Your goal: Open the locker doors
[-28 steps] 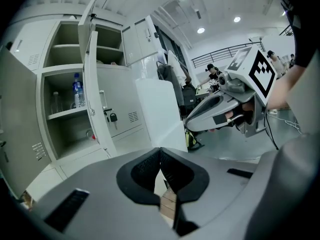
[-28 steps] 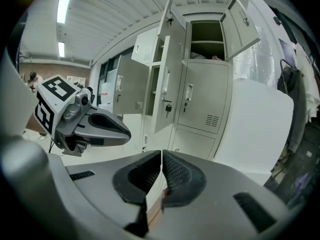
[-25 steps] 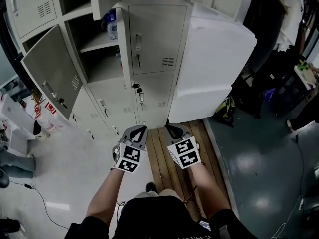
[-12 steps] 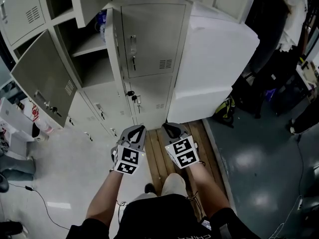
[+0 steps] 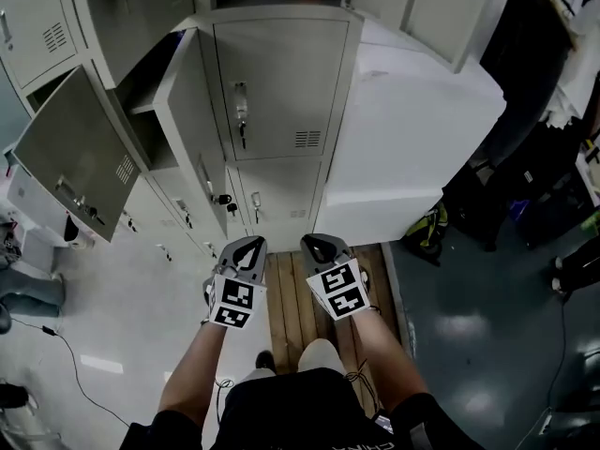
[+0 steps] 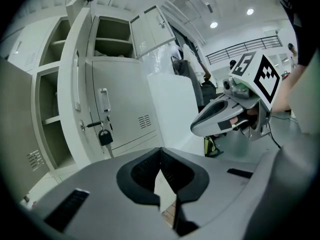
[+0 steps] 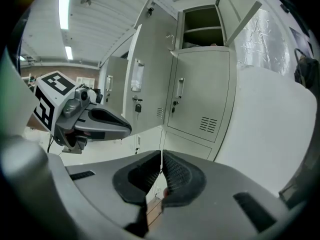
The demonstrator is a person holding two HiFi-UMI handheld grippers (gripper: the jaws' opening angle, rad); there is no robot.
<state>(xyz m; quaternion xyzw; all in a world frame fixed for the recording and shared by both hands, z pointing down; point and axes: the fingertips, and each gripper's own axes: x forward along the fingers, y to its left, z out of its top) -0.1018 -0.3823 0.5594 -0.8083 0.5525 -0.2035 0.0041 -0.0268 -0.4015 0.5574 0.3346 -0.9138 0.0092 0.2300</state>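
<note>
Both grippers hang low in front of the person's body, side by side and just apart. The left gripper (image 5: 246, 247) has its jaws pressed together on nothing, and the right gripper (image 5: 319, 245) is likewise pressed together and empty. Under them lie the wooden boards (image 5: 281, 293) on the floor, where a knee now pushes forward. Over the last second the person has stepped closer, and the lockers fill more of the head view than before. The doors themselves seem to keep their positions.

Straight ahead, the lower closed door (image 5: 281, 190) and the upper closed door (image 5: 286, 82) sit in the column beside the big white box (image 5: 422, 129). Both are shut, each with a handle at its left edge. Further left, an open door (image 5: 70, 162) swings wide, with others open above it.

This looks like an approach: the closed pair is probably next, and neither gripper is on a handle yet.
</note>
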